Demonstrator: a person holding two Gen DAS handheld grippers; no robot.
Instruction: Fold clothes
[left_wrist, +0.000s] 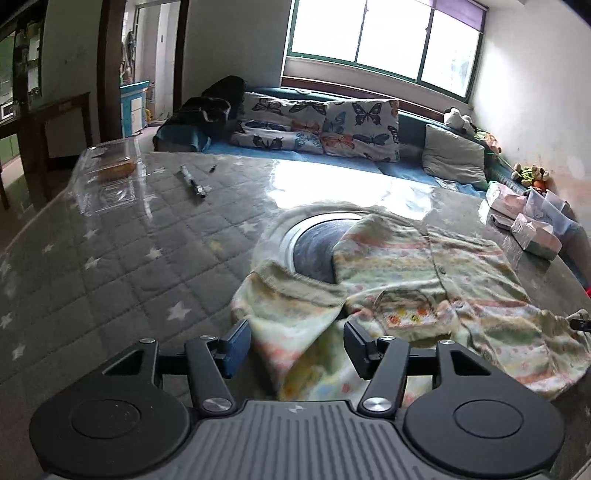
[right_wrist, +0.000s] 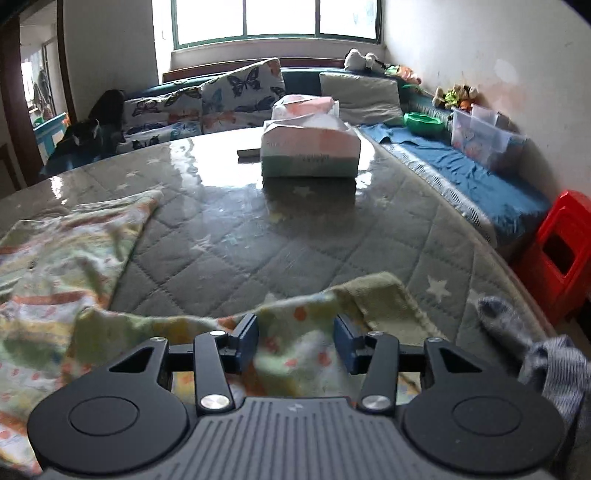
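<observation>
Pastel striped baby garment (left_wrist: 424, 280) lies spread on grey star-quilted table (left_wrist: 122, 236), sleeves near. Left gripper (left_wrist: 297, 347) & right gripper (right_wrist: 295, 341) both open over a sleeve each, pads clear of cloth. Tissue box (right_wrist: 310, 149) far side

My left claw (left_wrist: 297, 349) hides the garment's (left_wrist: 406, 280) near hem; beside the garment, a grey sock (right_wrist: 546, 365) runs off-frame, blurred.
</observation>
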